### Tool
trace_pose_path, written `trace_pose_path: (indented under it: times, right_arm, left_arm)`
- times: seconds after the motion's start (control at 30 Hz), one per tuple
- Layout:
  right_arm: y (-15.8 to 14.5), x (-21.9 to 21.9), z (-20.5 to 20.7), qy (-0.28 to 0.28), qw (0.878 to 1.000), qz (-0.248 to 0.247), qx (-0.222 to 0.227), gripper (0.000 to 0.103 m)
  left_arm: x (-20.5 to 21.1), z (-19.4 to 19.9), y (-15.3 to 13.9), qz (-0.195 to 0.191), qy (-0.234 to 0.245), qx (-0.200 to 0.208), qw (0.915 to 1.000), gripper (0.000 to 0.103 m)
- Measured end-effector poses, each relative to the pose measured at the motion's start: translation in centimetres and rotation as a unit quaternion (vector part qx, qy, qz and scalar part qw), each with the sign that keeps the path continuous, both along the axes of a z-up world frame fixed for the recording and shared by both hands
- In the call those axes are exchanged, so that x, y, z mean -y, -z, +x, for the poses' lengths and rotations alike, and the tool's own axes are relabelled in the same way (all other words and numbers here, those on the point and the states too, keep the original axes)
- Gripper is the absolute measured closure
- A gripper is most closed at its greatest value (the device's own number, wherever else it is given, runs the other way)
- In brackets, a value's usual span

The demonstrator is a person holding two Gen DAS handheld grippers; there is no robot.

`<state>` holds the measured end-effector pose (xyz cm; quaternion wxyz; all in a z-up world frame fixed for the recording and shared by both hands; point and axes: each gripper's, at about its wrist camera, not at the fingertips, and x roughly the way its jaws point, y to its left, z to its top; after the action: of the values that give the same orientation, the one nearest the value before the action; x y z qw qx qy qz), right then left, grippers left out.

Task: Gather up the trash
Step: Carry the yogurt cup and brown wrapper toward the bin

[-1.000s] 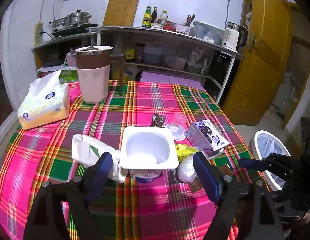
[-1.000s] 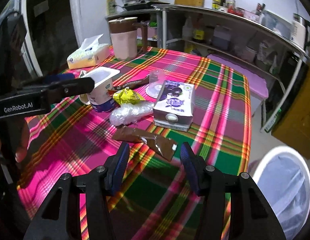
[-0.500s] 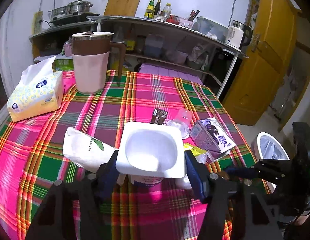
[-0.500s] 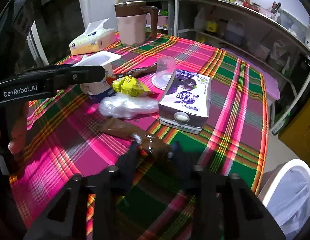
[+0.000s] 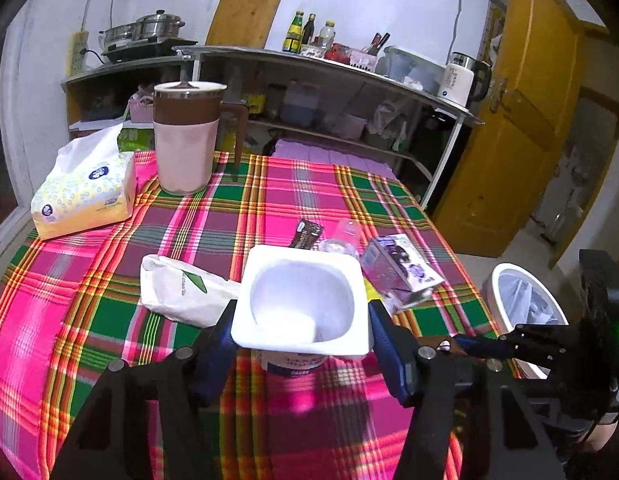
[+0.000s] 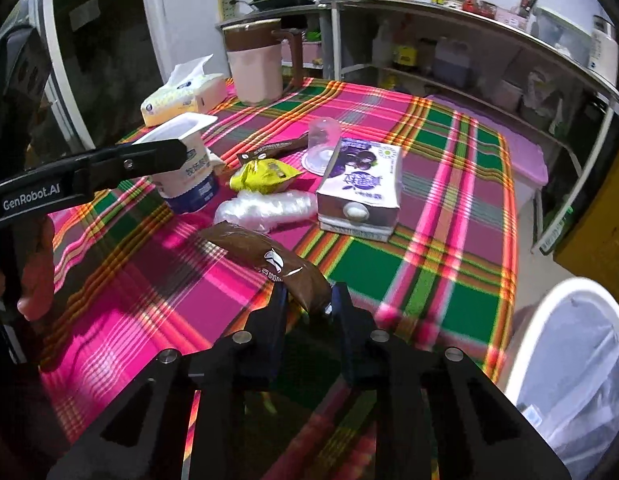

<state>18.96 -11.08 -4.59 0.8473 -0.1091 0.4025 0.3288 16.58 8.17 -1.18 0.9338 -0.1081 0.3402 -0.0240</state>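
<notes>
A white yogurt cup (image 5: 303,306) stands on the plaid table, and my left gripper (image 5: 301,340) has closed around it, fingers touching both sides. The cup also shows in the right wrist view (image 6: 187,170). My right gripper (image 6: 307,306) is shut on the near end of a brown wrapper (image 6: 265,254), which lifts off the cloth. Nearby lie a purple milk carton (image 6: 359,186), a yellow wrapper (image 6: 265,174), a crumpled clear plastic bag (image 6: 265,210), a clear plastic cup (image 6: 321,144) and a white paper bag (image 5: 181,290).
A white bin with a liner (image 6: 577,364) stands on the floor off the table's right edge; it also shows in the left wrist view (image 5: 521,306). A tissue box (image 5: 85,194) and a pink jug (image 5: 187,138) stand at the table's far left. Shelves line the back wall.
My left gripper moved forward and closed around the yogurt cup. My right gripper moved onto the brown wrapper, shut on its end and lifted it slightly.
</notes>
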Motion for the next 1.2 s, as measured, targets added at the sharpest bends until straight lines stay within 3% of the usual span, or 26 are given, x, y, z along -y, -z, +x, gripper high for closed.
trace_pose_path:
  times: [0.6, 1.2]
  right_arm:
    - [-2.4, 7.6, -4.9, 0.094, 0.995, 0.042, 0.008, 0.08]
    - [-2.7, 18.5, -6.9, 0.227, 0.973, 0.044, 0.013, 0.08]
  left_arm:
    - [6.1, -4.5, -2.3, -0.001, 0.065, 0.015, 0.9978, 0.041]
    - [17.5, -2.2, -3.5, -0.001, 0.189, 0.028, 0.9816, 0.041]
